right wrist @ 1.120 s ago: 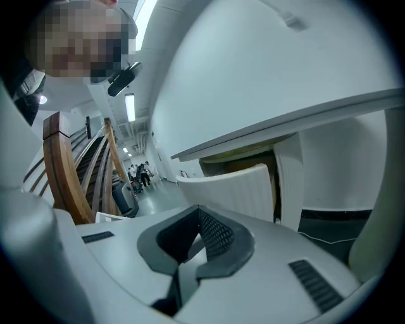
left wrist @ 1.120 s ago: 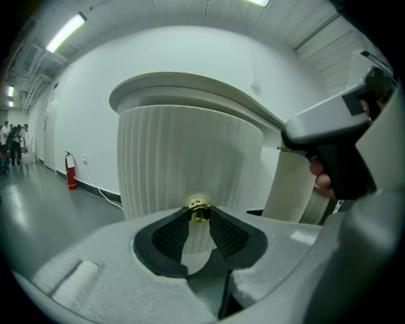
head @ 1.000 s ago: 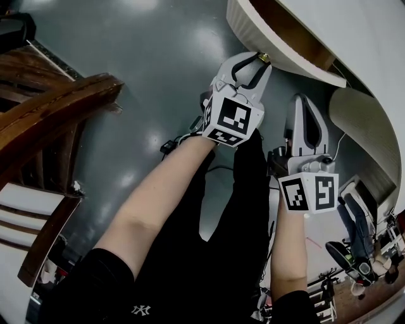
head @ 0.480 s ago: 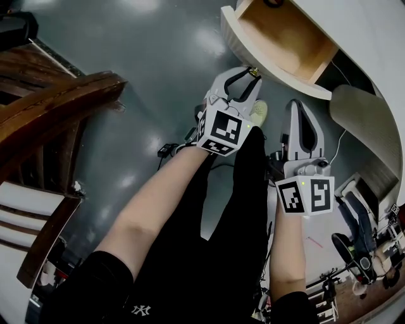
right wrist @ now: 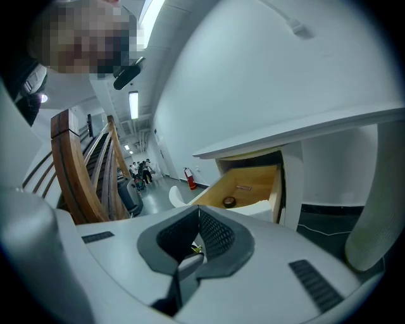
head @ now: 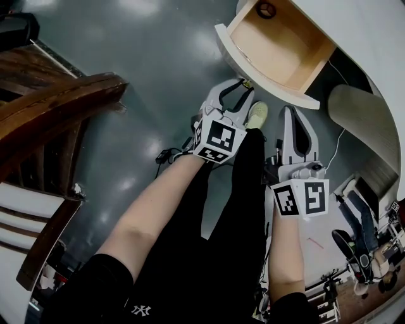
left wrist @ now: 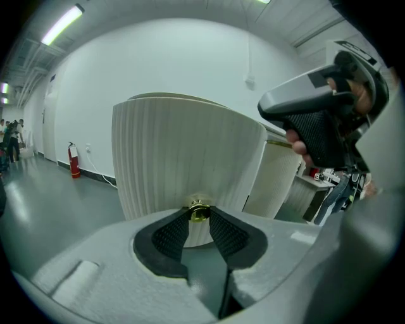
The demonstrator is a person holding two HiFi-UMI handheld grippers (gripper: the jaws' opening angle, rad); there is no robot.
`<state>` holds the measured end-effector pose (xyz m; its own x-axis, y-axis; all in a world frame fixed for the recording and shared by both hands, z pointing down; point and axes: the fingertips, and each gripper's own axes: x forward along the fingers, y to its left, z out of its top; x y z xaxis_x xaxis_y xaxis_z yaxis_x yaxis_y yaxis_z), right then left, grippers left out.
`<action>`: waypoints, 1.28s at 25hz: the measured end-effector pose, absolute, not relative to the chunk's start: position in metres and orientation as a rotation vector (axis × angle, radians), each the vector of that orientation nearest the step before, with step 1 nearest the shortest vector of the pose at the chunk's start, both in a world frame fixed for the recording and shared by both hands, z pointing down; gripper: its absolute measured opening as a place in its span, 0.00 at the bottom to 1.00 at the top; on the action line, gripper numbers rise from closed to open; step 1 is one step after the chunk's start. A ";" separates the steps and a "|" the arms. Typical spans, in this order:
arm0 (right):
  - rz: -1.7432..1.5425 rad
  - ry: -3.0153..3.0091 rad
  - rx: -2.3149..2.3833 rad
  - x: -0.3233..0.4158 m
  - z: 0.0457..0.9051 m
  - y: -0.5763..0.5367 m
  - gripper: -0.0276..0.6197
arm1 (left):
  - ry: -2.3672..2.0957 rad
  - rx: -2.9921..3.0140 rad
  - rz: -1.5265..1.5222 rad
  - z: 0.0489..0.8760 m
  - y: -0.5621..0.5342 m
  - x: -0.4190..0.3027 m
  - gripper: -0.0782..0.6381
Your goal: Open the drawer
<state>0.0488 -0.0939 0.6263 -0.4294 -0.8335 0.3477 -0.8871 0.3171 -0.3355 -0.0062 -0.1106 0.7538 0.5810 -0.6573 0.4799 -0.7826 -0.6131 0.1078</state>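
Note:
The white drawer (head: 262, 79) with a ribbed front (left wrist: 183, 158) stands pulled out from under the white desk, and its wooden inside (head: 278, 44) shows. My left gripper (head: 243, 85) is shut on the small brass knob (left wrist: 199, 212) in the middle of the drawer front, the pads pressing on it from both sides. My right gripper (head: 296, 115) hangs beside it to the right, shut and holding nothing, just under the drawer's front corner. In the right gripper view the jaws (right wrist: 198, 214) meet at their tips, with the open drawer (right wrist: 243, 183) beyond.
A small dark round thing (head: 264, 9) lies in the drawer. A dark wooden chair (head: 50, 126) stands at the left. The person's legs and a light shoe (head: 256, 114) are below the grippers. A cable (head: 166, 153) lies on the grey floor. A ribbed white desk leg (head: 361, 120) is at the right.
The drawer has slid farther out, showing more of its wooden inside. My left gripper has drawn back toward the person with the knob in it. The right gripper has drawn back alongside.

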 end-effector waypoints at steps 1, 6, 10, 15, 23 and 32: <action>0.739 -2.458 1.612 0.048 0.625 -0.093 0.07 | -1.176 2.504 0.577 0.754 -0.108 -0.007 0.26; 0.738 -2.458 1.604 0.046 0.621 -0.089 0.07 | -1.172 2.501 0.583 0.752 -0.104 -0.010 0.26; 0.741 -2.456 1.597 0.043 0.620 -0.084 0.07 | -1.165 2.505 0.591 0.753 -0.104 -0.010 0.26; 0.735 -2.464 1.588 0.039 0.614 -0.082 0.07 | -1.156 2.494 0.603 0.750 -0.102 -0.011 0.26; 0.705 -2.488 1.577 0.037 0.582 -0.082 0.07 | -1.159 2.494 0.586 0.710 -0.093 -0.016 0.26; 0.659 -2.535 1.579 0.038 0.512 -0.084 0.07 | -1.149 2.552 0.512 0.607 -0.088 -0.012 0.24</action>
<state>0.0380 -0.0836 0.5123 -0.4640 -0.8366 0.2912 -0.8725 0.3748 -0.3135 -0.0123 -0.0880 0.6066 0.6178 -0.6559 0.4338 -0.7612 -0.6373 0.1203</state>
